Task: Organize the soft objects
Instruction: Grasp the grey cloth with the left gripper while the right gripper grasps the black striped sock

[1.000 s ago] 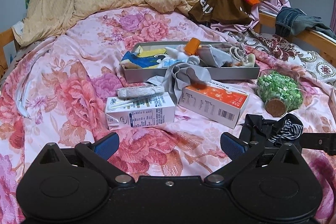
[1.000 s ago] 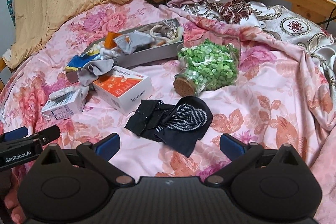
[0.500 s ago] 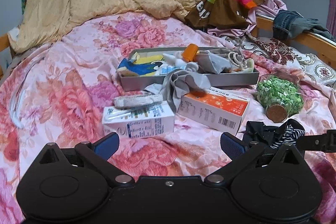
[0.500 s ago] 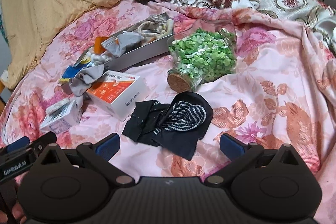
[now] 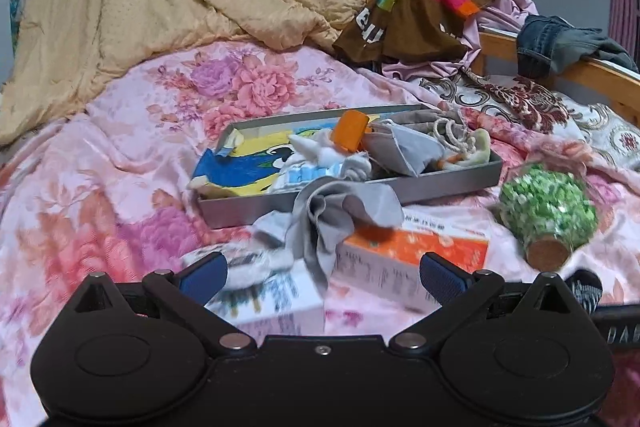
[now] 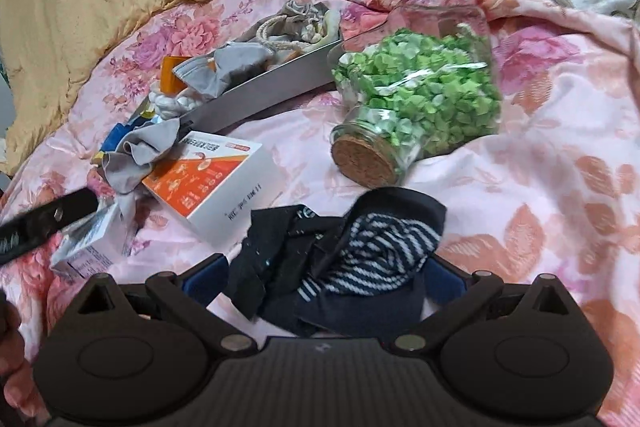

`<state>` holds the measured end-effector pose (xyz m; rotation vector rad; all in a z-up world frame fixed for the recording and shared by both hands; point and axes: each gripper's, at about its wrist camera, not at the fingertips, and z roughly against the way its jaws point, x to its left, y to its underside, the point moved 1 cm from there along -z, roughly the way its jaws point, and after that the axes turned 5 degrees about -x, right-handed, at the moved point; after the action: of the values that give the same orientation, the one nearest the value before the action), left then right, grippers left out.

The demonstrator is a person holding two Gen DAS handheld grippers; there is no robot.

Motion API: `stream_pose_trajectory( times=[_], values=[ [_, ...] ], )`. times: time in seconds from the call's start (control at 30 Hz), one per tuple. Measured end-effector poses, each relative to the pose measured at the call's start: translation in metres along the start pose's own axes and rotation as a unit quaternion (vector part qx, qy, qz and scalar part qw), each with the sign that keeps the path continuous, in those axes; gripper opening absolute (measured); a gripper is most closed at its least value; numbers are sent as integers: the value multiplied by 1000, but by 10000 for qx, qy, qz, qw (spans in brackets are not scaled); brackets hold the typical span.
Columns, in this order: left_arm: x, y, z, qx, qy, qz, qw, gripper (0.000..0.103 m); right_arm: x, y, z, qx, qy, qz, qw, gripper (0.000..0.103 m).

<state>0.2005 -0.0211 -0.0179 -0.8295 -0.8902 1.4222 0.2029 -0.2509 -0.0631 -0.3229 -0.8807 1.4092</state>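
Where blur allows, perhaps "DAB" on right tongs [image 5: 618, 331], spread around black socks [image 6: 340, 259].

Dim indoor light — motion-blurred, fisheye-warped

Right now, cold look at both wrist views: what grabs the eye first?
The jar of green bits, lying on its side on the floral sheet, cork toward the camera. Left of it, a grey tray overflows with cloths, a grey cloth spilling over its front onto the orange box. Nearest, dark socks lie between the open right gripper's fingers.
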Motion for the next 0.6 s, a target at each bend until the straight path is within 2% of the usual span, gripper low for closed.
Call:
stream_pose_trajectory(
  times=[0.3, 0.6],
  values=[
    [-6, -22, -45, 82, 181, 232, 9995, 102, 25, 14, -8, 0, -258, 765, 9967, 103],
    [-13, -28, -81, 465, 109, 365, 9982, 102, 37, 18, -9, -222, -155, 1212, 9923, 103]
  ],
)
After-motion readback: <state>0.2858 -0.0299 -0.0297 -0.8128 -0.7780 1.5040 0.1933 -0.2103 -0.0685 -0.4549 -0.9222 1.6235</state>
